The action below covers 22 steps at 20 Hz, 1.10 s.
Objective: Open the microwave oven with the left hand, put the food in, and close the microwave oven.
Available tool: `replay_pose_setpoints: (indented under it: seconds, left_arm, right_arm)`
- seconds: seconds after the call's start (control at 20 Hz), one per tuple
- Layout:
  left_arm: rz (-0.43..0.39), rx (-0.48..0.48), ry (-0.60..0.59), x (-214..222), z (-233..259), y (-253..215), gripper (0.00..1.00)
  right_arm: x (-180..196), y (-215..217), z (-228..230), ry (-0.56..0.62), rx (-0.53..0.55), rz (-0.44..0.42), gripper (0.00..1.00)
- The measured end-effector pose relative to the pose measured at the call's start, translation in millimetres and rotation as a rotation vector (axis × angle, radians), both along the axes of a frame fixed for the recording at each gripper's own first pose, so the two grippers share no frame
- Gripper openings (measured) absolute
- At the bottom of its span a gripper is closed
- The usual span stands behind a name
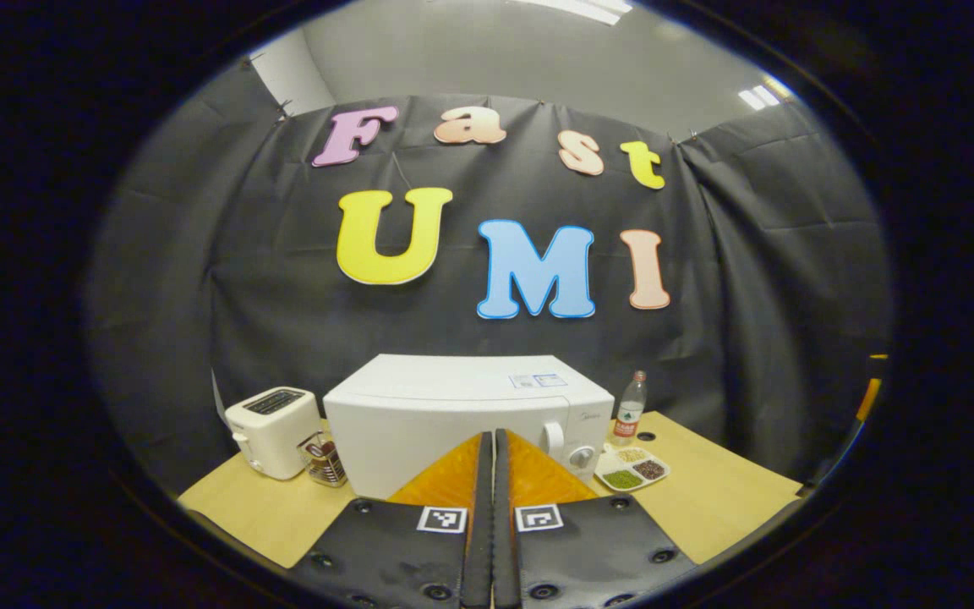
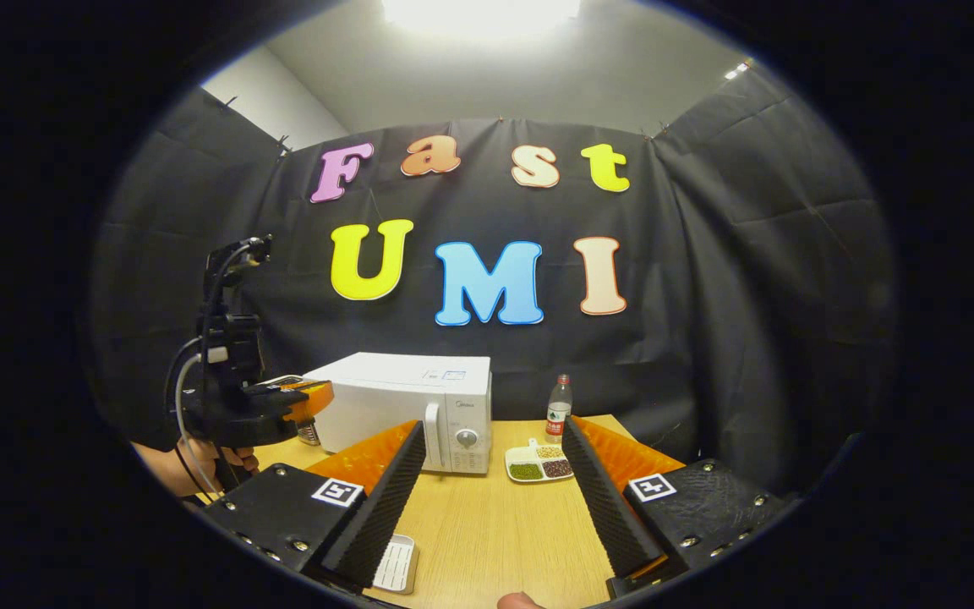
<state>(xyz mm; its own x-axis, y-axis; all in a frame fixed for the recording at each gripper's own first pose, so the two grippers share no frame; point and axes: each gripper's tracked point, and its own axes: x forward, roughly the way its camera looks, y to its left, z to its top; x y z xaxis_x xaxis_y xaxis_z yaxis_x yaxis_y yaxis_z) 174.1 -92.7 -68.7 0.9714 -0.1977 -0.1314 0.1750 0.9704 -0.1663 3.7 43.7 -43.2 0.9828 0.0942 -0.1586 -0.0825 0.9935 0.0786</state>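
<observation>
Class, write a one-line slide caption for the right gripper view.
Open right gripper faces the closed microwave, food tray and bottle on the wooden table.

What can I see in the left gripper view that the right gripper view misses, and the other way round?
Seen in the left gripper view alone: a white toaster left of the microwave, a glass jar beside it, and the left hand-held gripper with its fingers together. Seen in the right gripper view alone: the right hand-held gripper with its fingers spread, a hand holding the other gripper, and a white ridged object on the table. Both share the closed microwave oven, the divided food tray, the water bottle and the wooden table.
</observation>
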Motion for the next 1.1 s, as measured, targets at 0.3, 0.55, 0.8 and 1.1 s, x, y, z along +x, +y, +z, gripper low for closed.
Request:
replay_pose_setpoints:
  seconds: [0.3, 0.55, 0.8, 1.1]
  left_arm:
    - [0.075, 0.011, -0.06, -79, 43, 34, 0.07]
    - [0.115, 0.04, -0.09, -127, 58, 58, 0.07]
    - [0.143, 0.08, -0.106, -165, 64, 82, 0.12]
    - [0.144, 0.058, -0.117, -176, 62, 103, 0.68]
  right_arm:
    - [-10, -9, 14, -0.035, -0.002, 0.046, 0.98]
    - [-12, 4, 15, -0.034, 0.03, 0.061, 0.98]
    - [-18, 17, 26, -0.057, 0.017, 0.056, 0.98]
    - [-30, 30, 34, -0.072, 0.027, 0.01, 0.98]
